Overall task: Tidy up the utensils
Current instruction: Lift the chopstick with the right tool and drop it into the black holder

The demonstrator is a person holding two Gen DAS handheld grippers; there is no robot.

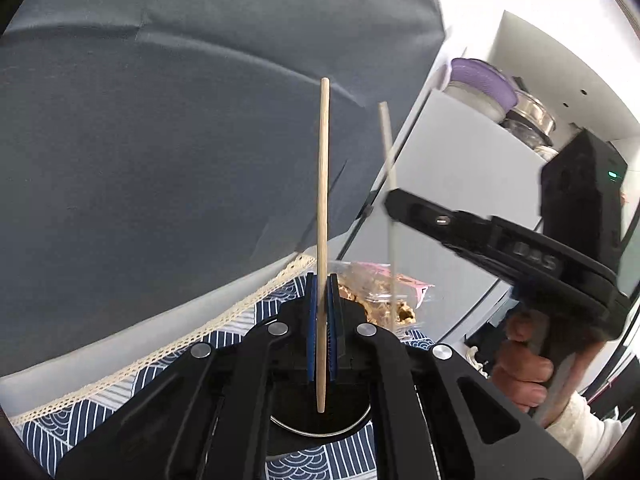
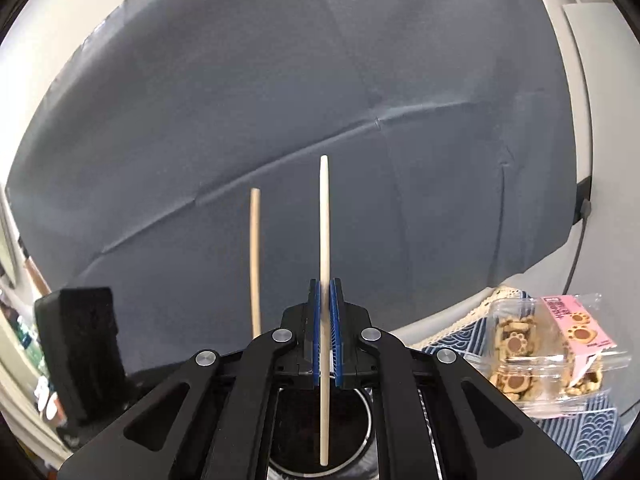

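The left gripper pinches a slim, pale wooden chopstick standing upright. The right gripper clamps a matching lighter chopstick, also upright.

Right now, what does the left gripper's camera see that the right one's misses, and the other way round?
Only the left view: a shelf of stacked bowls and the person's hand on the right gripper.

Only the right view: the cookie box's pink label, read clearly.

Both: the grey backdrop, patterned tablecloth, the cookie box, and two chopsticks, one shut in the left gripper, the other in the right.
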